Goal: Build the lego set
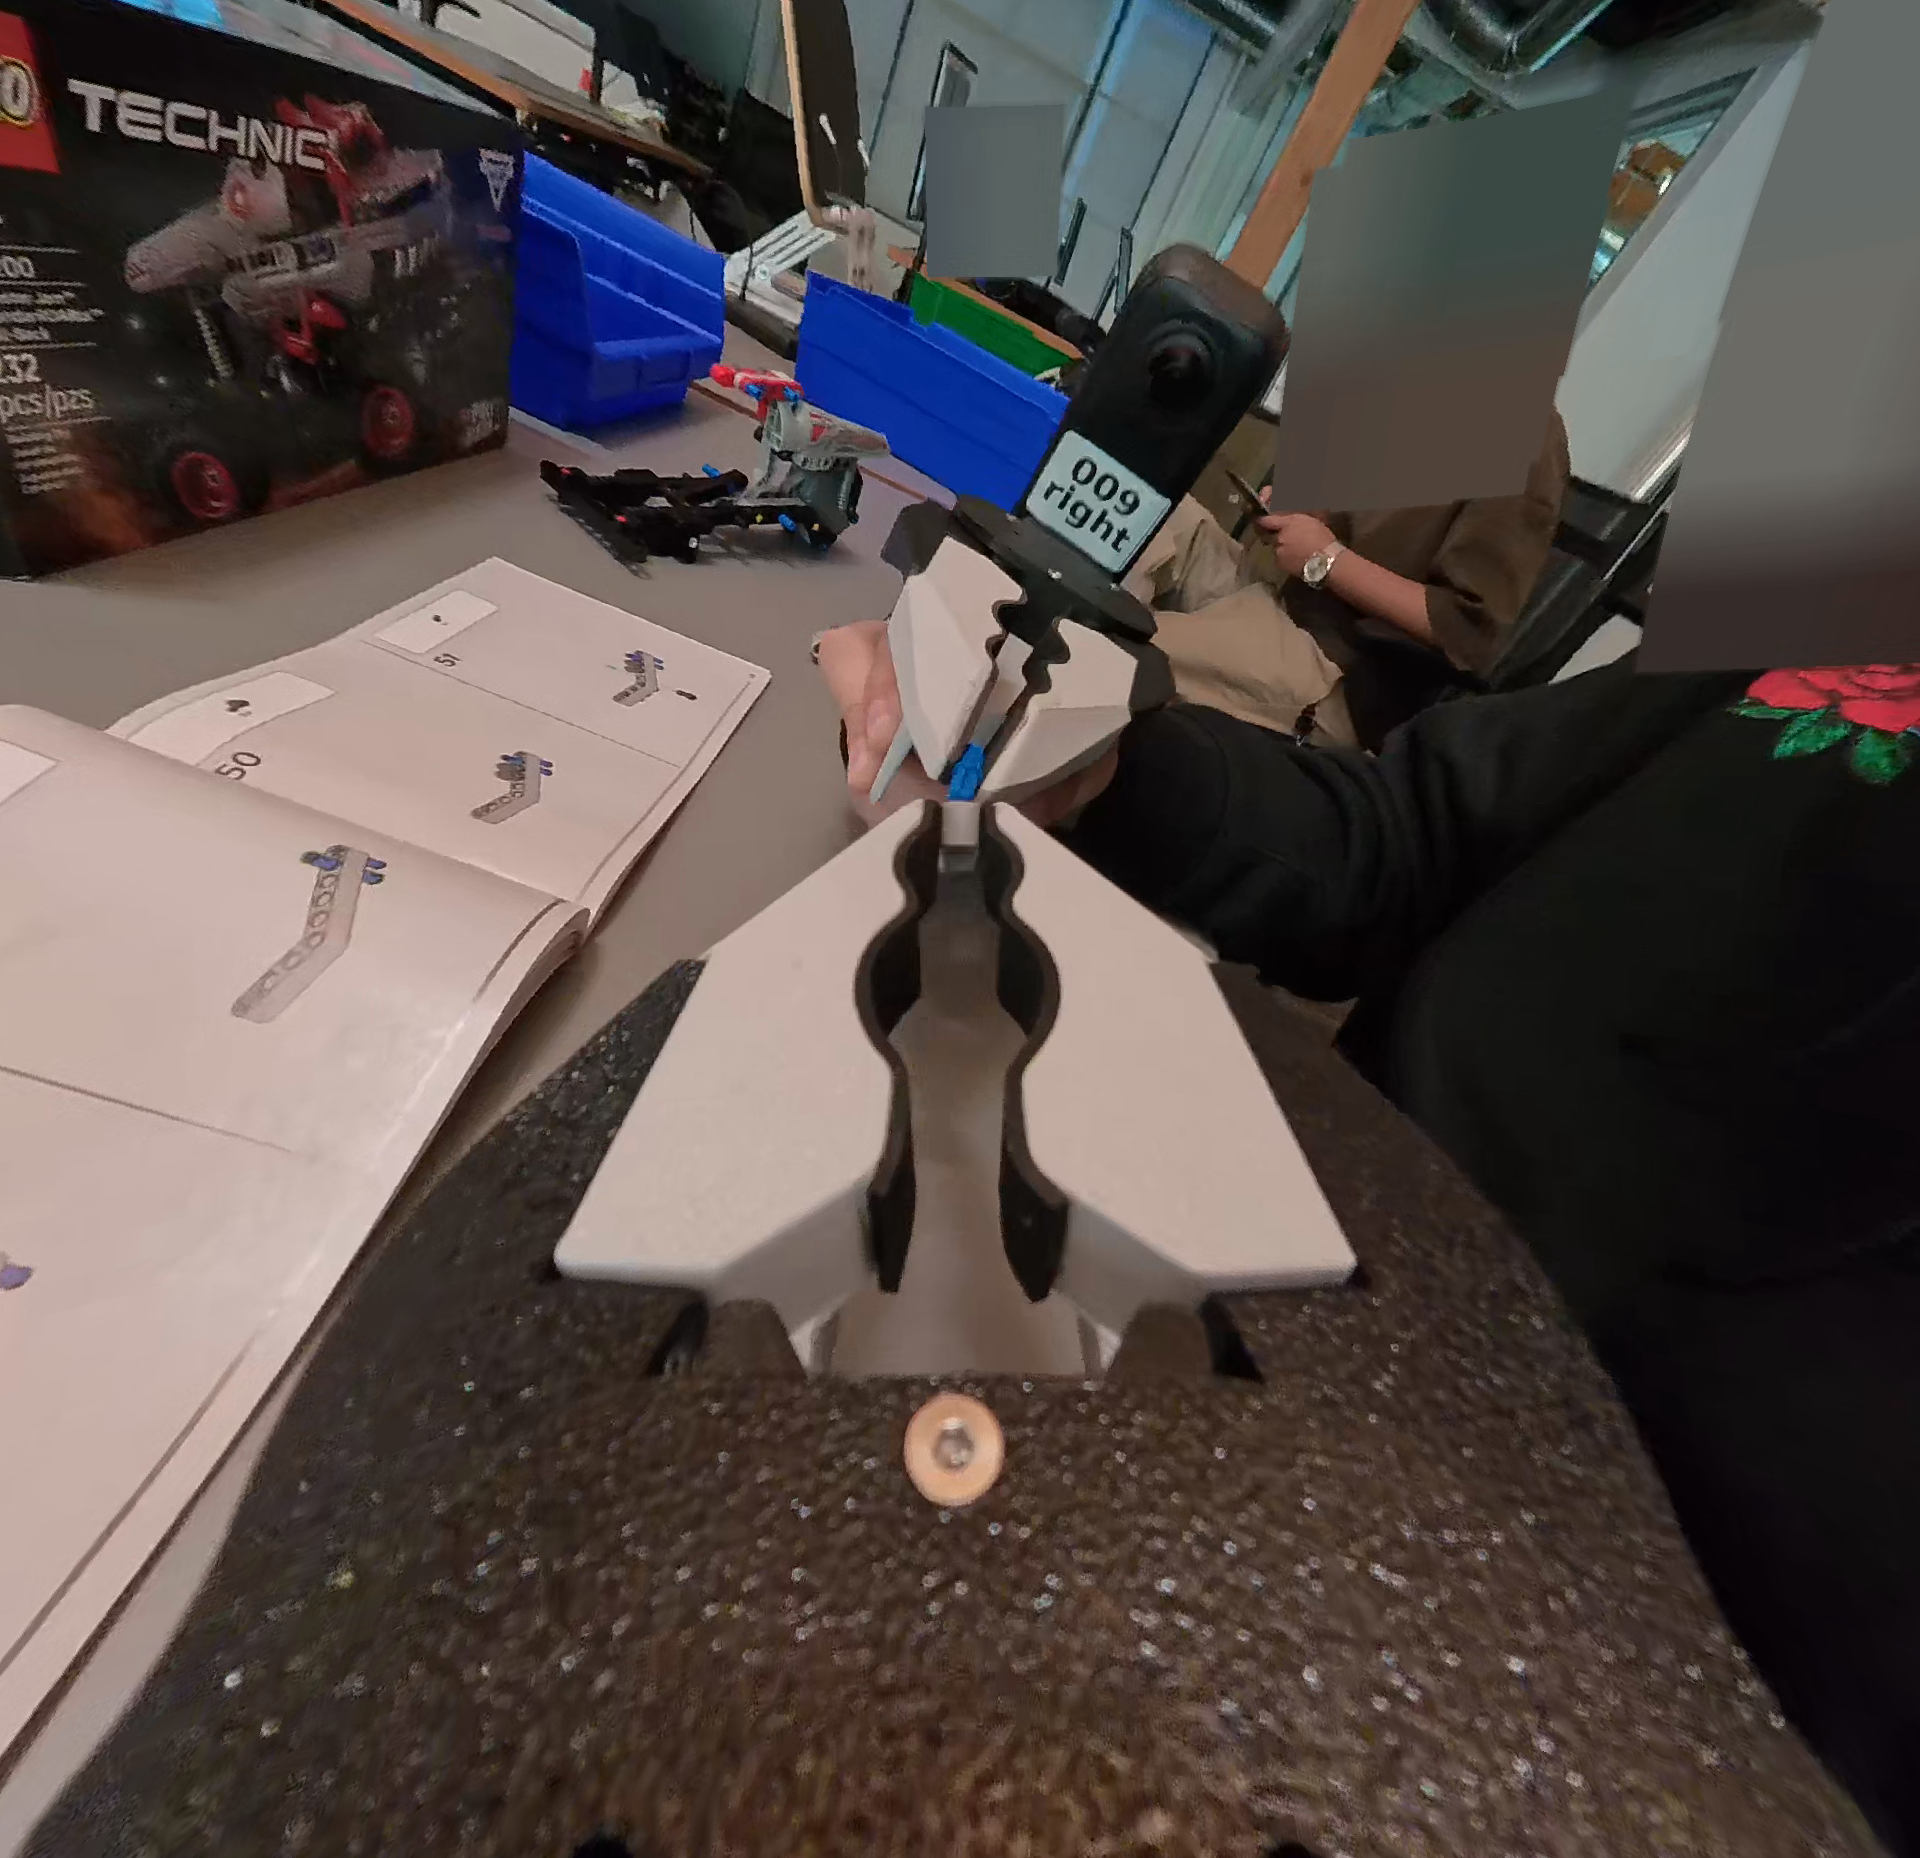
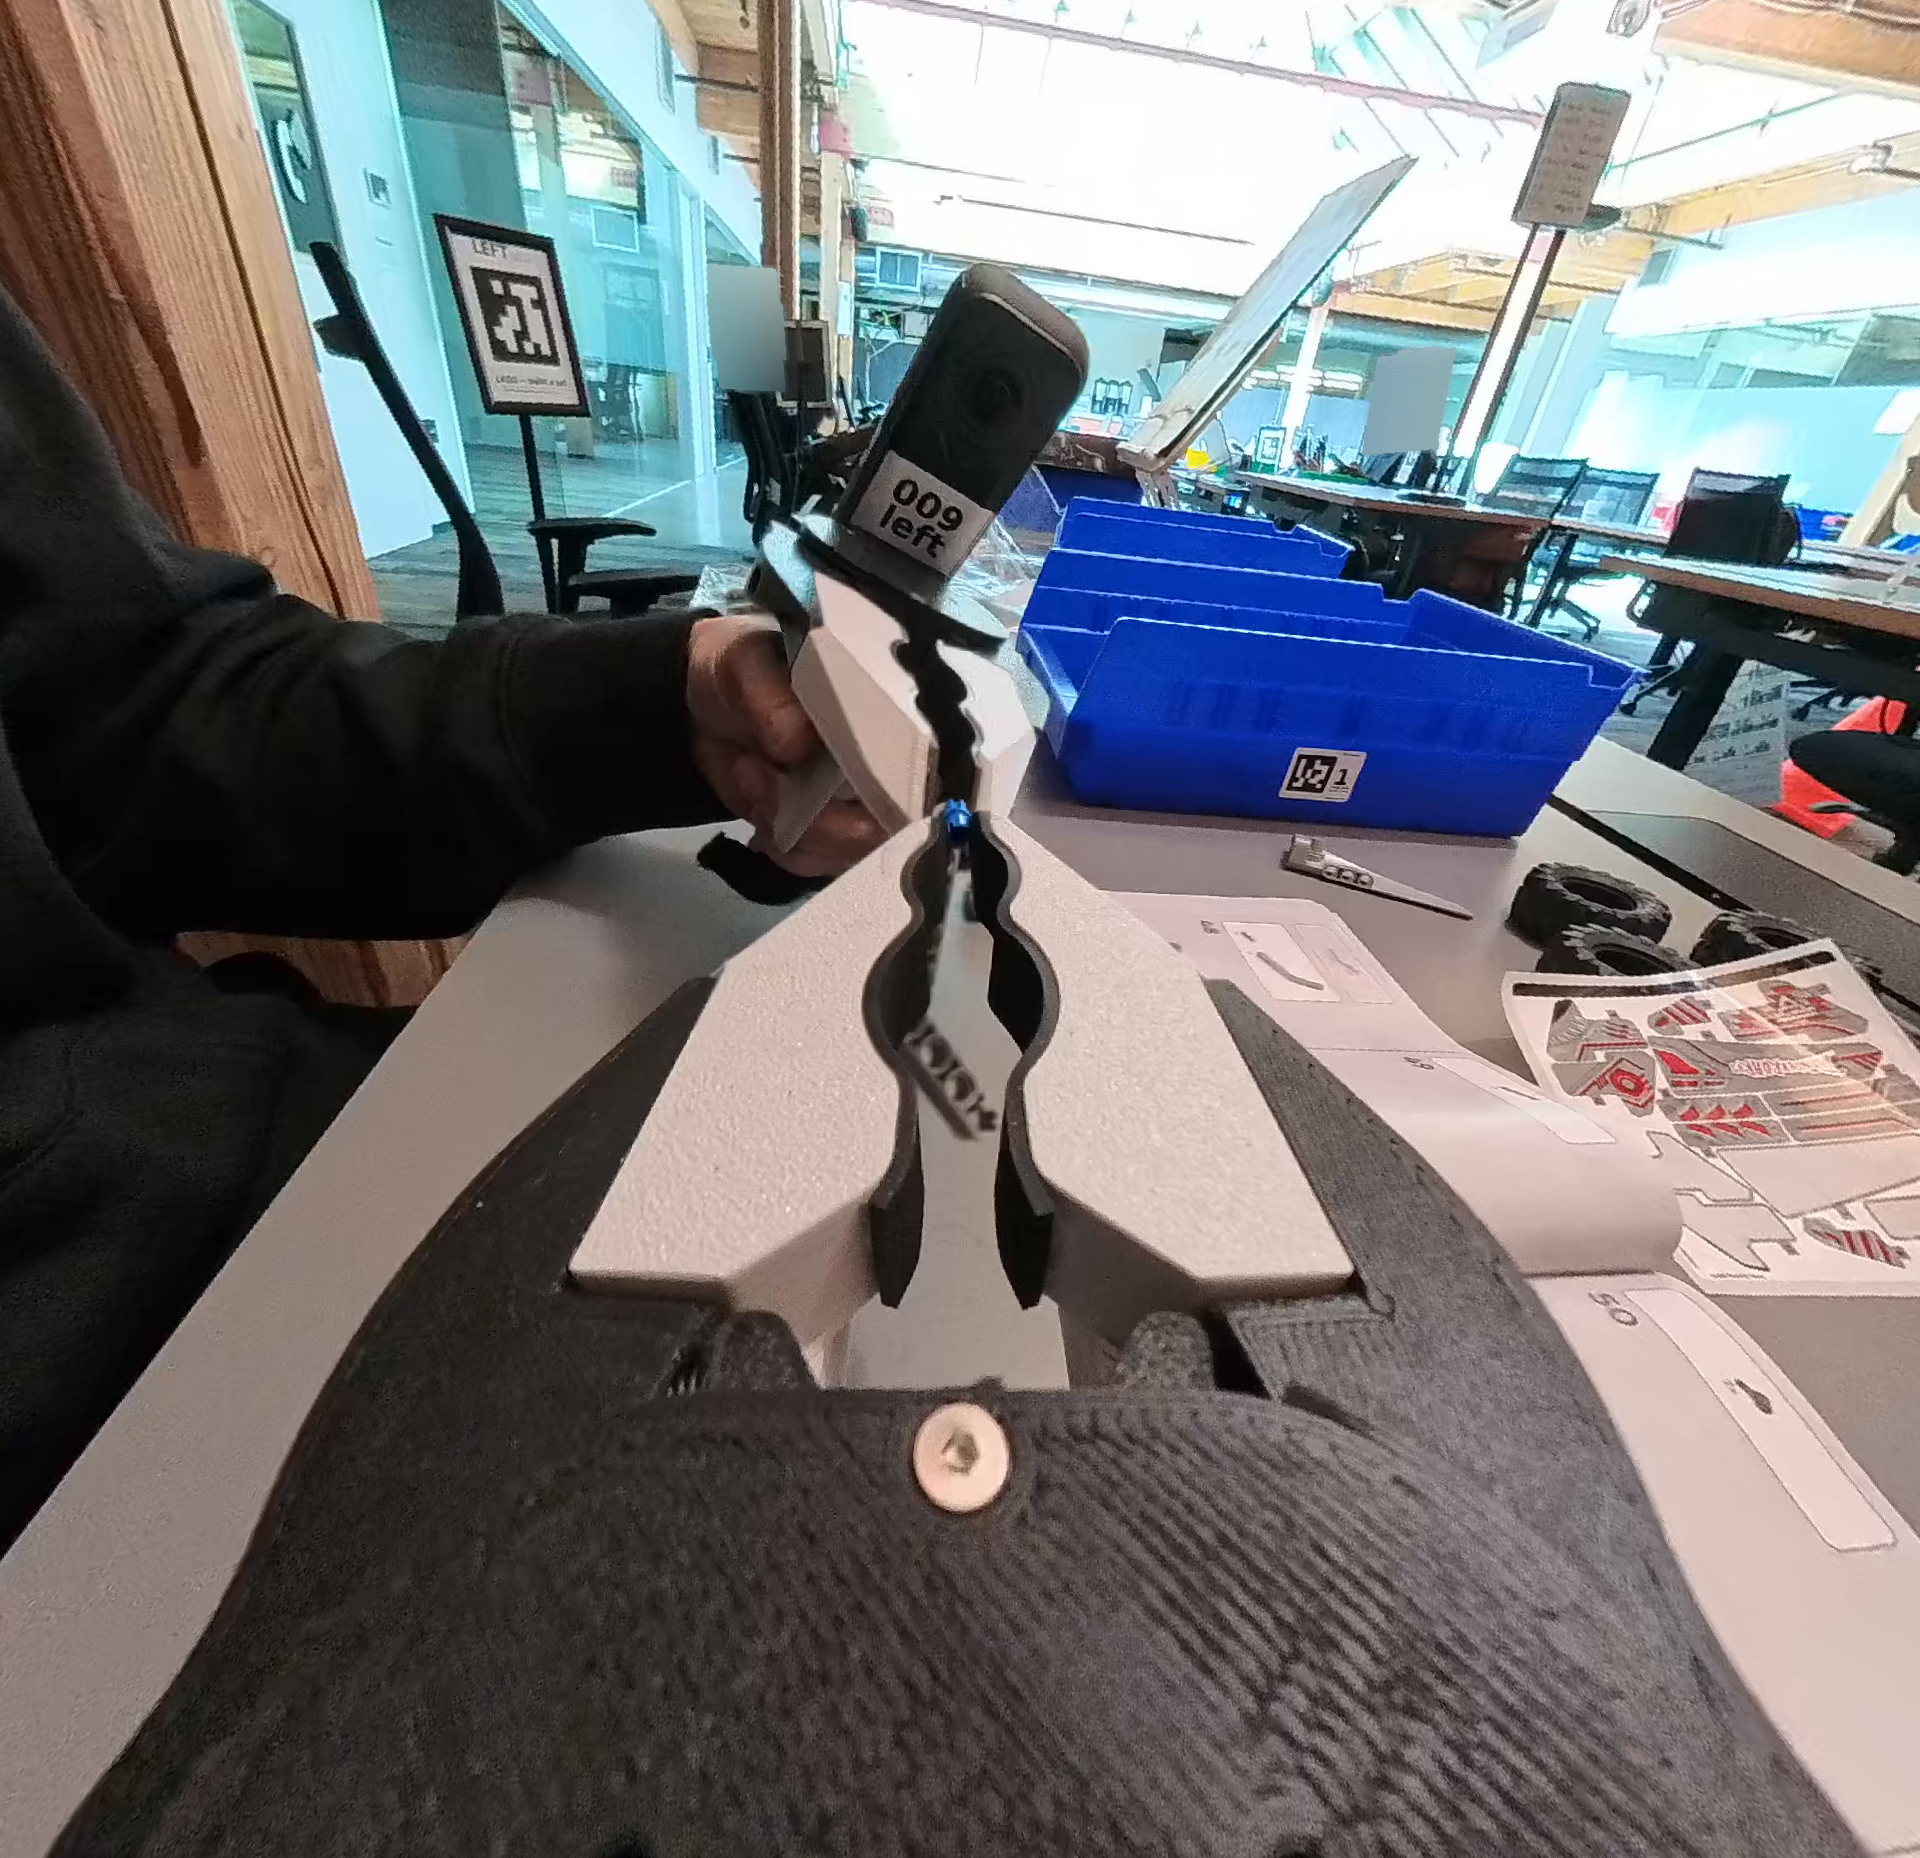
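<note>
Blue pin (image 1: 966, 769) upright in right gripper (image 1: 971, 785) jaws.

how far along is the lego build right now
Done: a partly built chassis sits by the box. In hand: the right tool pinches a blue pin, meeting the grey beam in the left tool. Left: tyres and sticker sheet lie unused.
</note>
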Motion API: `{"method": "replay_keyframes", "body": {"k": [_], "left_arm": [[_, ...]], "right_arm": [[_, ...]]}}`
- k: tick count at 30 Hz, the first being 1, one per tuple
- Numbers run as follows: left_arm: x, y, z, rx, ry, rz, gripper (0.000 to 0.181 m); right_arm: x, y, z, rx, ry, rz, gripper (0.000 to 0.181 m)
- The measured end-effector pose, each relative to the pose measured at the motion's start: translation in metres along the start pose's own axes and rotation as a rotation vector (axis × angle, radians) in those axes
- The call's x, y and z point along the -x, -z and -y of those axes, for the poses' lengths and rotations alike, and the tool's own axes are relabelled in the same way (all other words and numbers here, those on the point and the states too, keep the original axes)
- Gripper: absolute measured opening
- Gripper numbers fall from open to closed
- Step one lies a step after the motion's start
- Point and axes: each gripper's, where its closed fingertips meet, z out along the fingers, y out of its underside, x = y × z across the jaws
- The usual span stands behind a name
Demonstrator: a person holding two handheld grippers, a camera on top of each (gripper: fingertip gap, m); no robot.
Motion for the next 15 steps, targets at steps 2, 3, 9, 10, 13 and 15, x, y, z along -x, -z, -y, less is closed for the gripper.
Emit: {"method": "replay_keyframes", "body": {"k": [2,3,9,10,13,15], "left_arm": [[0.001,-0.001,-0.001,0.013,-0.024,0.012,0.006],[0.001,0.0,-0.002,0.019,-0.026,0.007,0.006],[0.005,0.005,-0.008,0.074,-0.063,0.039,0.006],[0.004,0.006,-0.01,0.091,-0.079,0.043,0.006],[0.008,0.009,-0.02,0.189,-0.164,0.094,0.006],[0.013,0.009,-0.031,0.279,-0.299,0.154,0.005]], "right_arm": [[0.0,0.0,-0.001,0.004,-0.018,0.004,0.003],[0.001,0.0,-0.001,0.006,-0.014,0.01,0.003],[0.002,0.0,-0.011,0.078,0.055,0.008,0.003],[0.002,0.0,-0.013,0.091,0.068,0.008,0.003],[0.0,0.0,-0.017,0.122,0.099,-0.011,0.003],[-0.005,0.001,-0.018,0.133,0.115,-0.038,0.003]]}}
